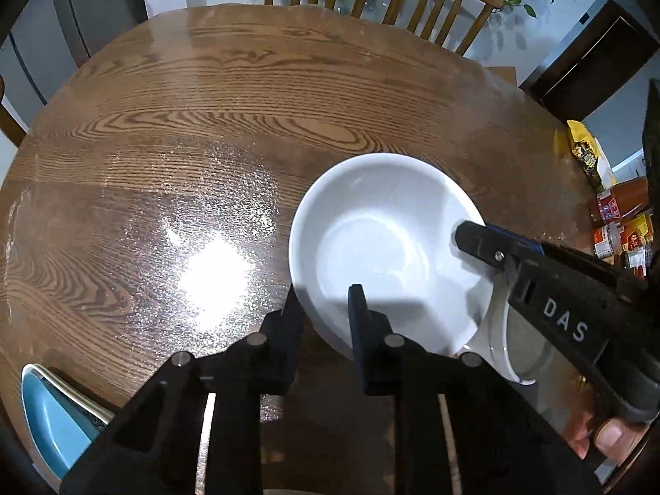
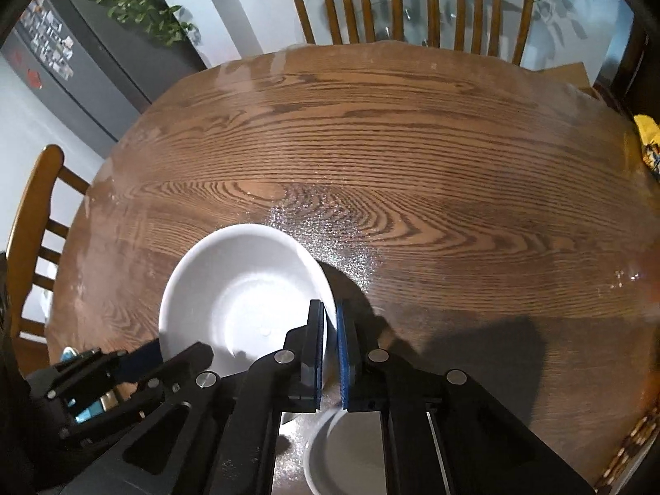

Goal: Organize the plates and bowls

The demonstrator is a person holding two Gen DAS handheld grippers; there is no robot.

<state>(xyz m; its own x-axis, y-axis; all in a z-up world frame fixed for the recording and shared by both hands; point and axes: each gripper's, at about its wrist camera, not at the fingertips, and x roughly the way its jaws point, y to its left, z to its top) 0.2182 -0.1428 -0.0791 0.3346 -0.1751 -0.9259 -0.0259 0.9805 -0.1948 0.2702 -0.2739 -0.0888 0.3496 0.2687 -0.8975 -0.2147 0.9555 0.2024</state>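
- Wood grain is filling both views: you are working over a round wooden table, with slat-back chairs standing at its far edge and another chair at the left side.
- You are holding a white bowl near the table's near edge; it is showing nothing inside but a smooth white floor.
- Your left gripper is pinching the bowl's near rim, one finger sitting inside the bowl and the other outside against the wall.
- Your right gripper is clamping the bowl's right rim (the blue pads are nearly meeting, with only the thin wall between them).
- A second white bowl is sitting just below and beside the first, partly hidden by your right gripper; its inside is looking bare too.
- A blue dish is showing at the table's near-left edge, with a white rim behind it.
- Packets and boxes are crowding the right edge of the table.
- Beyond the bowl, the middle and far side of the tabletop are lying open for moving.
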